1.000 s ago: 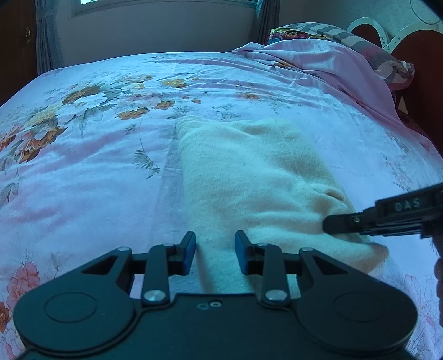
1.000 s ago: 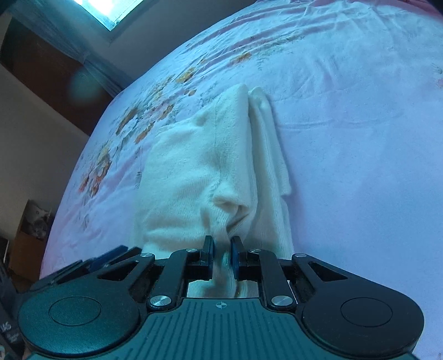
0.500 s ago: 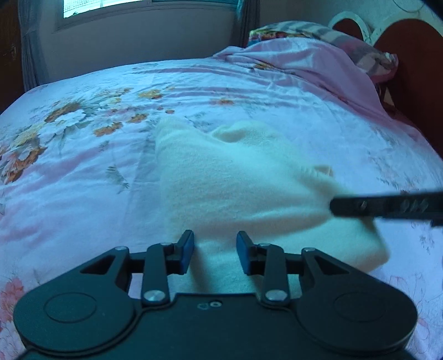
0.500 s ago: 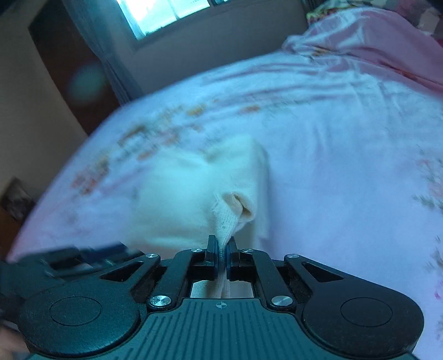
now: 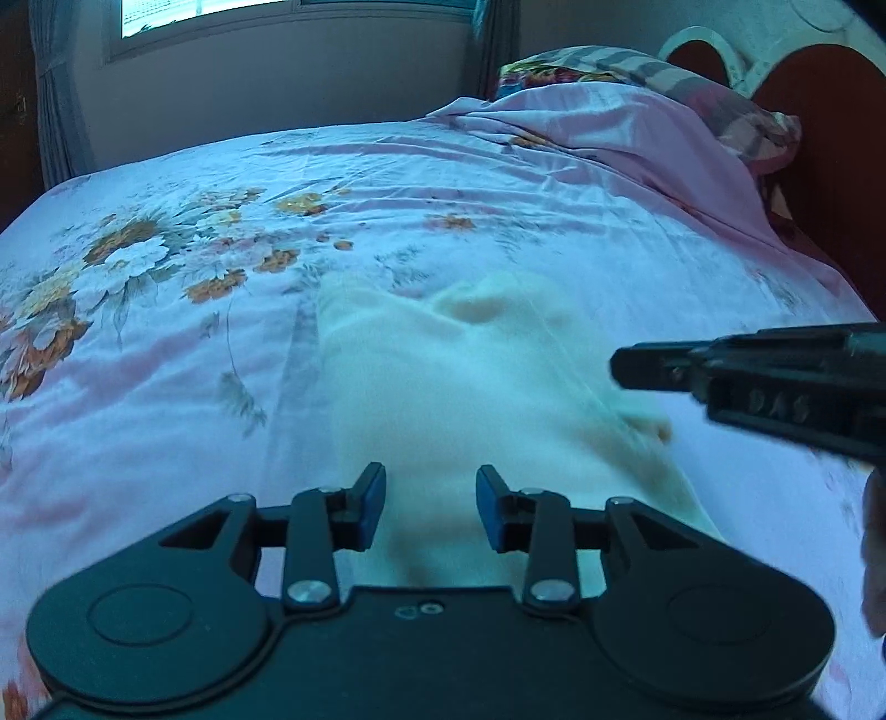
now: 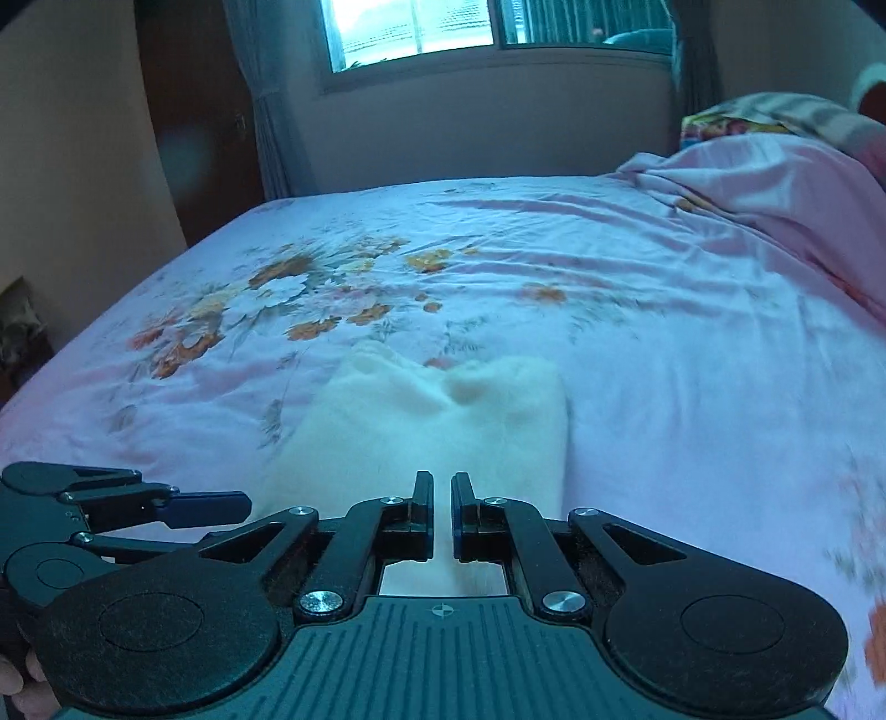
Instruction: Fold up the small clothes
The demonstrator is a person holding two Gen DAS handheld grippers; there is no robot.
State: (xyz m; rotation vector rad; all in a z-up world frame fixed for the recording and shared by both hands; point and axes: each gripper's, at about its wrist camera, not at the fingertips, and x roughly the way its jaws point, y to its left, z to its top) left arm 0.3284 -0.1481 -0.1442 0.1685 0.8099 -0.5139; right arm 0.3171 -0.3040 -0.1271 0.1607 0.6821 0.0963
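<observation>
A cream knitted garment (image 5: 470, 387) lies folded on the floral pink bedsheet (image 5: 166, 343); it also shows in the right wrist view (image 6: 443, 432). My left gripper (image 5: 431, 501) is open and empty, just above the garment's near edge. My right gripper (image 6: 441, 515) hovers over the garment's near right side with its jaws a narrow gap apart; cream cloth shows behind the gap, but I cannot tell whether it is still pinched. The right gripper enters the left wrist view (image 5: 747, 376) from the right. The left gripper shows in the right wrist view (image 6: 127, 504) at lower left.
A rumpled pink quilt (image 5: 637, 144) and striped pillow (image 5: 664, 72) lie at the head of the bed by a dark red headboard (image 5: 819, 111). A window (image 6: 415, 27) and wall stand beyond the bed's far edge. A dark wardrobe (image 6: 194, 111) stands at the left.
My right gripper lifted the garment's right edge, carried it up and back, and its jaws have parted slightly. The garment's far edge is now bunched. My left gripper stayed open near the garment's near edge.
</observation>
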